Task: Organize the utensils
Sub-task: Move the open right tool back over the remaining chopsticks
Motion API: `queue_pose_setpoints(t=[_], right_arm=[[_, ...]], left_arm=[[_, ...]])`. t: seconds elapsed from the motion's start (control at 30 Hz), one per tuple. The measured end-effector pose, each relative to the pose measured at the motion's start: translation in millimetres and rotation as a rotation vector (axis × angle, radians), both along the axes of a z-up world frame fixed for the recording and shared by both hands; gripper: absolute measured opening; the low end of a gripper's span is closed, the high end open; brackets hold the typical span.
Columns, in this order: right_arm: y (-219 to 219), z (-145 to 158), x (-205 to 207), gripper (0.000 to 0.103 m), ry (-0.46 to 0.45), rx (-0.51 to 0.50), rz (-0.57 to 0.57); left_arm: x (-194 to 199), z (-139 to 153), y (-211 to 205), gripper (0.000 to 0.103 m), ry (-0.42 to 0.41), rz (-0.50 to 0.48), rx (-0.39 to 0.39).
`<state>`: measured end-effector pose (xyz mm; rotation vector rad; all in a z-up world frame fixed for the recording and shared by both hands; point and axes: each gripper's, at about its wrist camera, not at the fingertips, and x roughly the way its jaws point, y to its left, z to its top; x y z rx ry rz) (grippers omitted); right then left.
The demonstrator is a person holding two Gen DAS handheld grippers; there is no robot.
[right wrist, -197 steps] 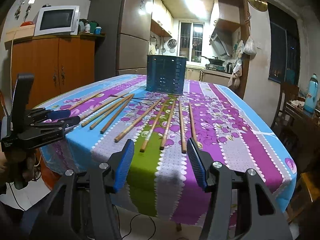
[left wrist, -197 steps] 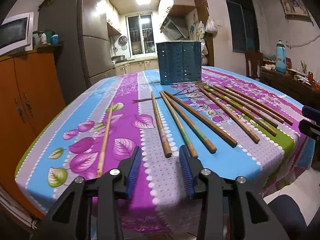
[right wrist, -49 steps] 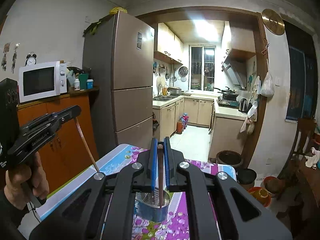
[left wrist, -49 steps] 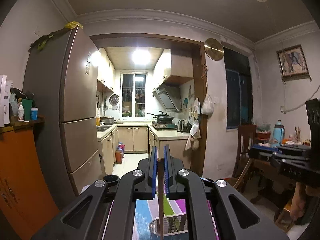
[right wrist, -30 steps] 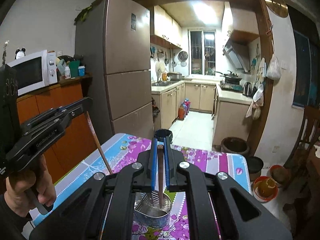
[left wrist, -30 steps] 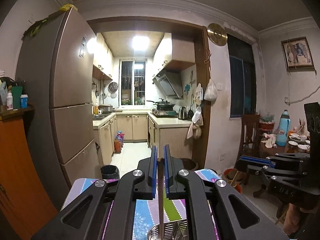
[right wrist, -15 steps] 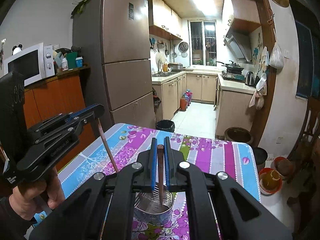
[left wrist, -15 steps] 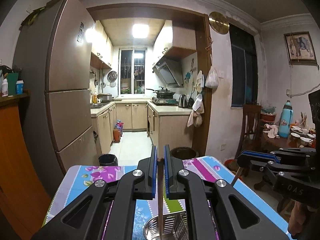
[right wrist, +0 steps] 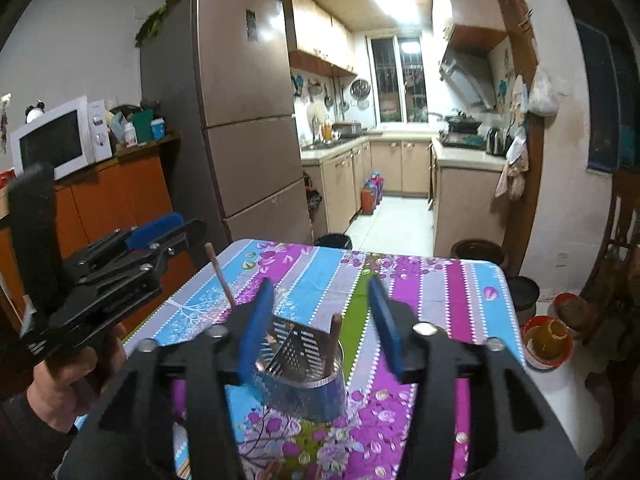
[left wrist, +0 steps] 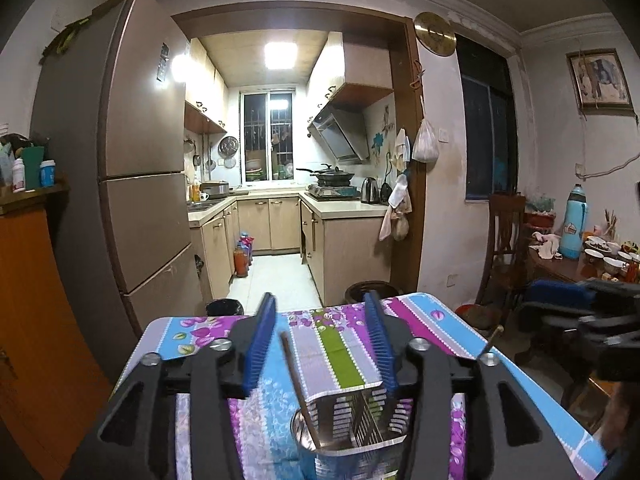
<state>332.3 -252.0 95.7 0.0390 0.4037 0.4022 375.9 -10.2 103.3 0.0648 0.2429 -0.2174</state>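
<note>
A perforated metal utensil holder [left wrist: 352,420] [right wrist: 304,390] stands on the floral tablecloth [left wrist: 432,320] [right wrist: 420,280]. My left gripper [left wrist: 320,344] [right wrist: 188,236] hangs just above the holder, its jaws opening. A brown chopstick [left wrist: 296,380] [right wrist: 220,276] leans in the holder between the blue pads, touching neither. My right gripper [right wrist: 320,320] [left wrist: 580,320] is also over the holder, jaws opening. Its chopstick [right wrist: 334,340] [left wrist: 494,336] stands loose in the holder, free of both pads.
A tall fridge [right wrist: 248,120] and an orange cabinet with a microwave [right wrist: 56,140] stand to the left. Dark bins [right wrist: 478,252] sit on the floor past the table's far edge. A chair and a cluttered side table with a blue flask [left wrist: 574,220] are on the right.
Both grippers have sunk toward the holder and opened. Each chopstick that was clamped upright between the pads is let go and now rests in the holder.
</note>
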Motion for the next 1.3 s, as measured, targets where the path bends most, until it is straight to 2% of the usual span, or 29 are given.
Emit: queue_pose_setpoints(t=[0.1,0.2,0.4,0.53,0.6,0.67,0.73,0.83,0.87,0.9,1.03,1.1,1.17,1.3], right_arm=[[-9,6,-50,0.069,-0.053,-0.011,0.011],[-18,9,-95,0.077,-0.094,0.007,0.016],[-28,2,-183,0.087,-0.181,0.024,0.008],[-24,-22,-229,0.087,-0.221,0.001,-0.018],[-27,-43,-249,0.087,-0.23,0.011,-0.043],[-25,-70,-261,0.087,-0.2,0.046,-0.045],[-17,-96,-269,0.082,-0.178,0.05,-0.052],[3,-142,-273,0.06,-0.091,0.036,-0.04],[9,-156,-271,0.049,-0.052,0.04,-0.026],[15,-168,-271,0.044,-0.024,0.034,-0.017],[36,-208,-273,0.038,0.047,-0.002,-0.004],[40,-219,-276,0.037,0.068,0.001,-0.007],[41,-223,-277,0.037,0.075,0.0,-0.012],[39,-227,-278,0.037,0.087,0.001,-0.016]], left_arm=[[-31,3,6,0.057,-0.013,-0.003,0.001],[-66,3,12,0.068,-0.041,-0.017,0.008],[-154,-5,21,0.079,-0.077,-0.072,0.016],[-209,-22,29,0.082,-0.079,-0.09,0.02],[-232,-37,37,0.082,-0.071,-0.069,0.027],[-246,-51,45,0.083,-0.06,-0.044,0.029],[-256,-70,54,0.083,-0.024,-0.01,0.024],[-268,-107,71,0.083,0.049,0.036,0.002],[-270,-117,72,0.083,0.067,0.049,0.004],[-270,-129,73,0.083,0.09,0.056,0.009],[-278,-169,65,0.083,0.132,0.039,0.046],[-283,-190,60,0.077,0.153,0.017,0.062],[-286,-206,59,0.063,0.188,-0.022,0.053],[-286,-225,53,0.053,0.212,-0.023,0.053]])
